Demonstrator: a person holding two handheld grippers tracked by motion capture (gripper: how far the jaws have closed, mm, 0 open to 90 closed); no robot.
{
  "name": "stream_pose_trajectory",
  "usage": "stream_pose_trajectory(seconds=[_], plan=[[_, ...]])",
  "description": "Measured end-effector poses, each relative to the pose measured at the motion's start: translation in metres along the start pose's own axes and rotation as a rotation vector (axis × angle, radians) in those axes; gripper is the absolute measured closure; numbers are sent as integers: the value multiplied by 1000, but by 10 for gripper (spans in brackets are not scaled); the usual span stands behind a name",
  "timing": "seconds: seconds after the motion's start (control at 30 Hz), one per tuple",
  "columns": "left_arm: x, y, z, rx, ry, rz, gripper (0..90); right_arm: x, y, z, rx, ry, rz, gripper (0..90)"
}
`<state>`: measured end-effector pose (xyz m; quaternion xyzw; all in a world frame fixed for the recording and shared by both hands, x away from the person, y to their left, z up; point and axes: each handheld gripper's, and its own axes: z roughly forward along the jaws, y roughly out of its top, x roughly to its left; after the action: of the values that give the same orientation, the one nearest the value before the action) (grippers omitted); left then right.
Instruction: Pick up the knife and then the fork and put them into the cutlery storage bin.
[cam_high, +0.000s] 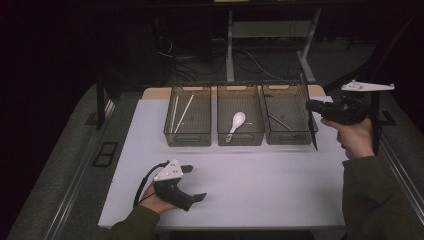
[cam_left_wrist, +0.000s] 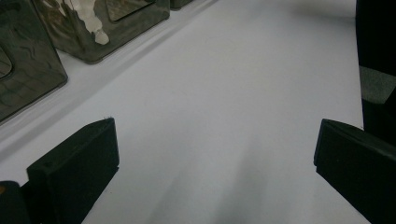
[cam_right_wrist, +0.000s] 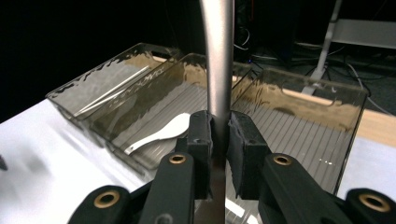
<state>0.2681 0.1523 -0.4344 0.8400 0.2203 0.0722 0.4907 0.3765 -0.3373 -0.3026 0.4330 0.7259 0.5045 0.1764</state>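
Three clear plastic bins stand in a row at the back of the white table. The left bin holds pale chopsticks. A white spoon lies in the middle bin, and a thin metal piece in the right bin. My right gripper hangs in the air beside the right bin, shut on a long flat metal utensil that stands nearly upright. In the right gripper view the jaws pinch its shaft. My left gripper rests on the table, open and empty.
Bin walls and the white spoon show at the upper left of the left gripper view. A table frame and cables stand on the dark floor behind. White surface stretches between the bins and the front edge.
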Motion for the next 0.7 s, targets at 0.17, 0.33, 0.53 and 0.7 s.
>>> stream_pose_trajectory(seconds=[0.17, 0.33, 0.53, 0.7], plan=[[0, 0, 0, -1, 0, 3, 0, -3, 17, 9, -3, -27, -14, 794], [-1, 0, 0, -7, -2, -3, 0, -8, 32, 20, -10, -55, -10, 793], [-1, 0, -1, -6, -4, 6, 0, -17, 41, 42, -6, -95, -8, 794], [-1, 0, -1, -8, -7, 0, 0, -26, 37, 59, 28, -140, -9, 794]])
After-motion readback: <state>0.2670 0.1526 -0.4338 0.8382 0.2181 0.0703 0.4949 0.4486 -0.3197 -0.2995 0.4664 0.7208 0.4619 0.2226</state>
